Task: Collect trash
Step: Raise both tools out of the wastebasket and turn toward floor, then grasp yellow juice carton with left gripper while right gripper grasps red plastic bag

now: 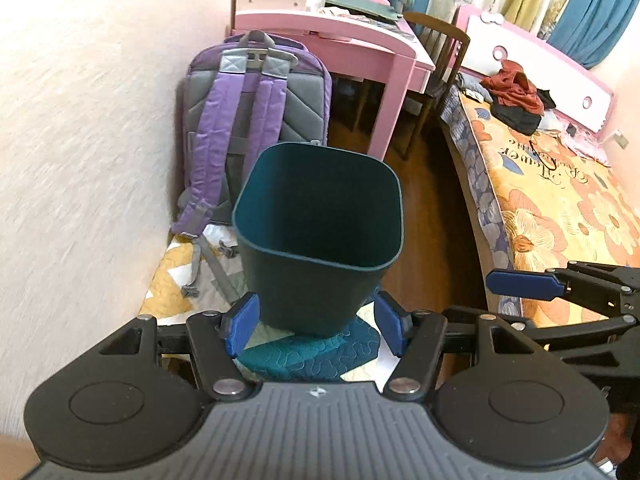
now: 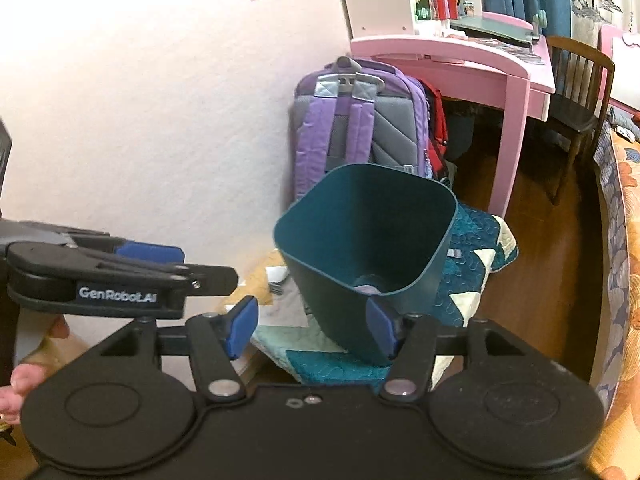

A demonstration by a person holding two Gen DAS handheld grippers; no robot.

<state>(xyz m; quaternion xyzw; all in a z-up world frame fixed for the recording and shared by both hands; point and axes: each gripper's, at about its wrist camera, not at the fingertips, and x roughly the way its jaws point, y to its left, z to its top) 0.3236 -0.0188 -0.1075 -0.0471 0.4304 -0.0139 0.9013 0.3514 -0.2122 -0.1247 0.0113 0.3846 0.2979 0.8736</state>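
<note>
A dark teal bin (image 1: 320,216) stands upright and open-topped on a patchwork quilt (image 1: 320,354), just beyond my left gripper (image 1: 316,328). That gripper is open: its blue pads (image 1: 242,328) frame the bin's base in the picture without pressing on it. In the right wrist view the bin (image 2: 368,236) shows something pale at its bottom (image 2: 368,290). My right gripper (image 2: 312,328) is open too, with one pad (image 2: 382,330) overlapping the bin's near wall in the picture. Each gripper shows in the other's view: the right gripper (image 1: 524,284) and the left gripper (image 2: 148,256).
A purple backpack (image 1: 248,120) leans on the pink wall behind the bin, with a red bag (image 2: 438,120) beside it. A pink desk (image 1: 360,40) and a wooden chair (image 1: 440,52) stand further back. A floral bed (image 1: 560,200) with clothes (image 1: 516,92) runs along the right, with wood floor (image 1: 432,208) between.
</note>
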